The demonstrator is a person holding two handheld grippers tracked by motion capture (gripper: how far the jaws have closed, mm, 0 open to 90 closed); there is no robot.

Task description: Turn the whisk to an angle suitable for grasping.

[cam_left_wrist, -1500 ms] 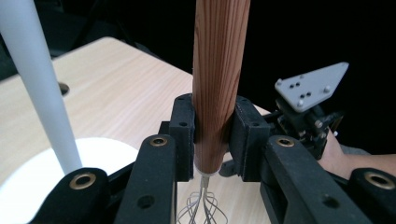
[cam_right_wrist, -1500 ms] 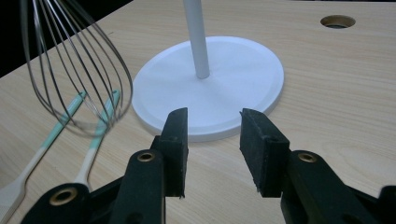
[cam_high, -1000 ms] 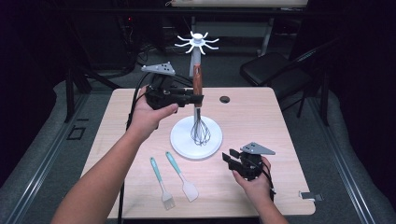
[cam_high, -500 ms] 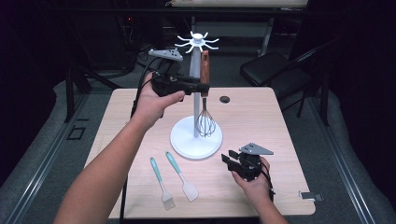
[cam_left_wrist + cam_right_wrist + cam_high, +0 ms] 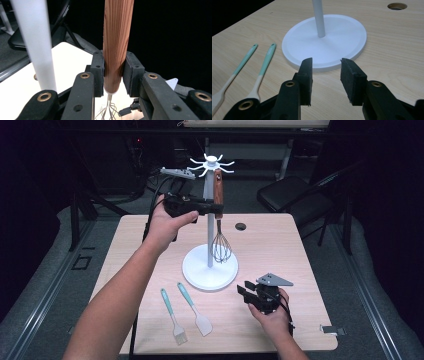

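Note:
A whisk (image 5: 219, 215) with a brown wooden handle (image 5: 117, 40) hangs upright in the air, its wire head (image 5: 221, 248) above the white stand's round base (image 5: 200, 270). My left gripper (image 5: 212, 209) is shut on the handle; both pads clamp its lower end in the left gripper view (image 5: 113, 75). The handle's top sits just under the stand's hooked crown (image 5: 212, 164), beside the white pole (image 5: 37, 45). Low at the table's right front, my right gripper (image 5: 246, 293) rests open, nothing between its jaws (image 5: 325, 75), pointing at the base (image 5: 342, 40).
Two teal-handled utensils lie at the table's front, a brush (image 5: 172, 316) and a spatula (image 5: 194, 309); both handles show in the right gripper view (image 5: 265, 63). A round cable hole (image 5: 240, 226) sits behind the stand. A dark chair (image 5: 290, 195) stands beyond the table's far right edge.
My left gripper has lifted the whisk upward along the pole, raising its wire head off the base and its handle toward the hooks. The right gripper has stayed put.

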